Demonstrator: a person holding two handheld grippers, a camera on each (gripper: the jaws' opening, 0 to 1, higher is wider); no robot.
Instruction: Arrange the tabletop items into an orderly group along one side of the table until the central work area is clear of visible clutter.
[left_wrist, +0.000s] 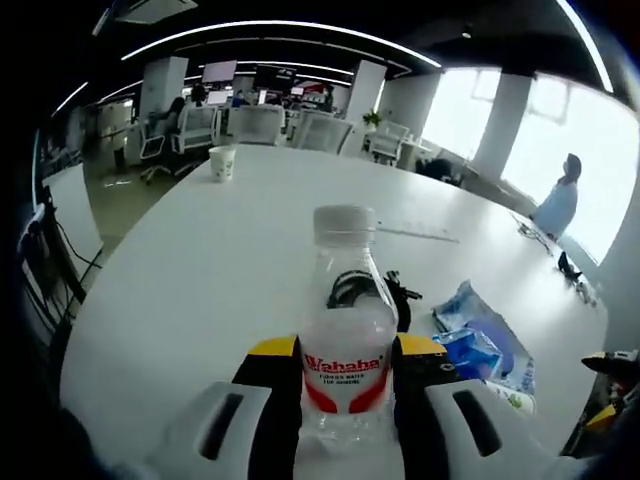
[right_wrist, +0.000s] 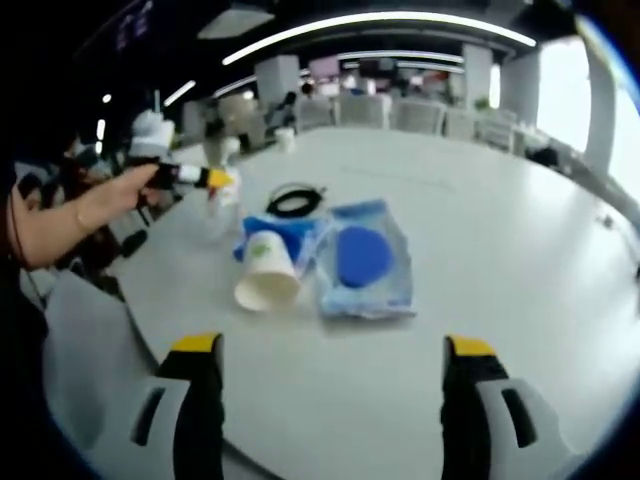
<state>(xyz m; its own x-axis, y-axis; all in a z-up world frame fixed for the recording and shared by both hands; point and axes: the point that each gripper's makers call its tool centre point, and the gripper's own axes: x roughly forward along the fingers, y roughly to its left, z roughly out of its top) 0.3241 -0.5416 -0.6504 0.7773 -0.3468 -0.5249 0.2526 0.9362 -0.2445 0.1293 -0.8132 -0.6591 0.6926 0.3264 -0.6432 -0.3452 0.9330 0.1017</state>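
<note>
Left gripper view looks along a large white desk (left_wrist: 230, 250), and the left gripper (left_wrist: 348, 375) is clamped on a clear water bottle (left_wrist: 347, 345), its two yellow-tipped jaws pressed against the bottle's sides at the red label. The bottle stands upright with its white cap on, near the desk's close edge. Just behind it lies a coiled black cable (left_wrist: 352, 290), and to the right of that a blue plastic packet (left_wrist: 480, 345) rests flat on the desk. Toward the far edge a white paper cup (left_wrist: 222, 162) stands alone, well apart from the rest. Office chairs (left_wrist: 260, 125) line the far side, and a person (left_wrist: 560, 200) stands by the windows.

In the right gripper view the right gripper (right_wrist: 330, 375) hangs over the desk's near edge with its jaws spread wide and nothing between them. Ahead, near the middle of the desk, a paper cup (right_wrist: 268, 270) lies tipped on its side, mouth toward the camera, just beside the blue packet (right_wrist: 362, 262), which holds a round blue item. The black cable (right_wrist: 295, 200) sits just beyond them. At the left edge of the desk a hand (right_wrist: 110, 205) holds the left gripper (right_wrist: 205, 178) at what seems to be the bottle (right_wrist: 222, 205), though it is blurred there.
</note>
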